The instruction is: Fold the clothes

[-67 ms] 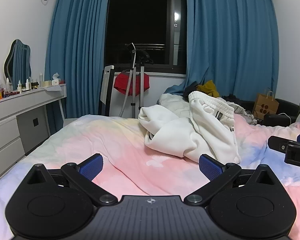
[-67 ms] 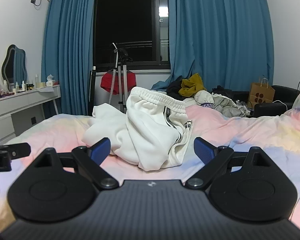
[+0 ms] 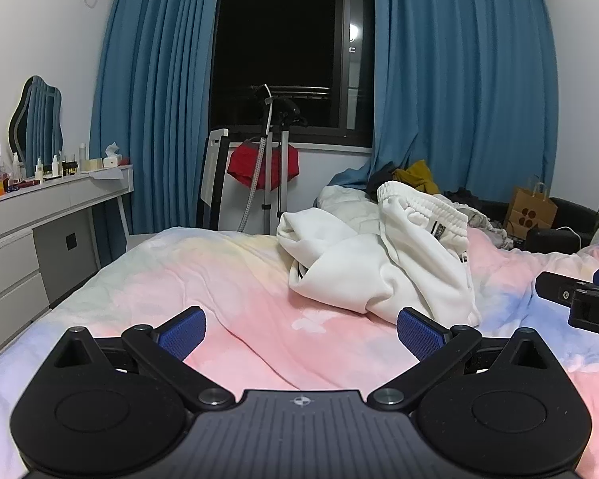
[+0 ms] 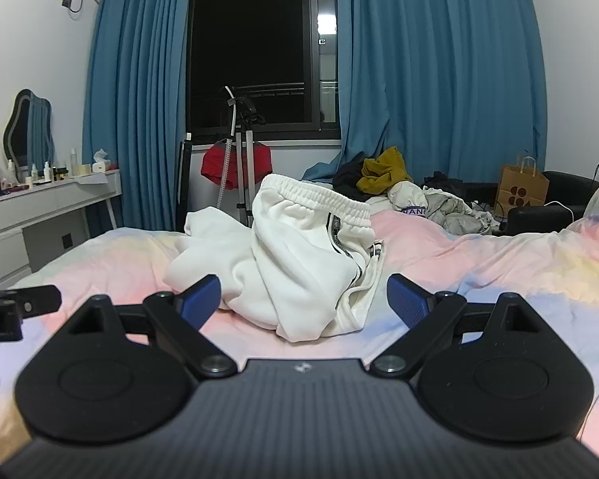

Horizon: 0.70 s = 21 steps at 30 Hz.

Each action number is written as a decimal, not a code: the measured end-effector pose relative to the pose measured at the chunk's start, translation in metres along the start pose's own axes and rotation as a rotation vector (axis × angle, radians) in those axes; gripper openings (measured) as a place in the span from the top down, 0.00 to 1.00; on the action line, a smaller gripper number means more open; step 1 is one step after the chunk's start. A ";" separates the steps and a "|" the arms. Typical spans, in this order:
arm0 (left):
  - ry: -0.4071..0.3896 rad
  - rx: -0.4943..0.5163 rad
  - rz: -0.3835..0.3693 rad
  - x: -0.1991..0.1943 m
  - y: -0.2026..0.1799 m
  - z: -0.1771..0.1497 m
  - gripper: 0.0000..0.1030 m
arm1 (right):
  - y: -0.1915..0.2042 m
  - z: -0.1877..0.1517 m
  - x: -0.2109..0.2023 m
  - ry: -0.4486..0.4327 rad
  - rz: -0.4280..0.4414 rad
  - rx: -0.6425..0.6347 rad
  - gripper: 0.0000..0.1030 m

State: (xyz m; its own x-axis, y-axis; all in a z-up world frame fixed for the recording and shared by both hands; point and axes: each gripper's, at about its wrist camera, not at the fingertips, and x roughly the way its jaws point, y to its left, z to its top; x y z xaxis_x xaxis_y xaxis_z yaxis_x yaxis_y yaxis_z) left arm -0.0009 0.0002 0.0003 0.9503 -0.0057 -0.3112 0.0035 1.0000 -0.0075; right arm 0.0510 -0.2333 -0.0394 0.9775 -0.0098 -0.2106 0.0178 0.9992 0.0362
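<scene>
Left wrist view: the left gripper [image 3: 301,331] hovers over the pastel bedspread [image 3: 227,279] with its jaws spread wide and nothing between them. The crumpled white trousers [image 3: 383,263] lie farther off and to the right, apart from the right blue pad.

Right wrist view: the right gripper [image 4: 303,303] is likewise released and empty. The white trousers [image 4: 299,263] lie heaped just beyond the gap between its pads, untouched. Other clothes [image 4: 383,175] are piled far behind.
</scene>
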 end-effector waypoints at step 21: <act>0.016 -0.041 -0.023 0.005 0.001 -0.006 0.00 | -0.005 -0.003 0.005 0.018 0.011 0.017 0.11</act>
State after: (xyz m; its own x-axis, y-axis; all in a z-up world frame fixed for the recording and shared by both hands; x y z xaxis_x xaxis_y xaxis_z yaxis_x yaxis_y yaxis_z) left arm 0.0025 0.0008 -0.0067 0.9450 -0.0293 -0.3258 0.0125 0.9985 -0.0537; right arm 0.0552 -0.2377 -0.0439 0.9738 0.0024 -0.2274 0.0104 0.9984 0.0551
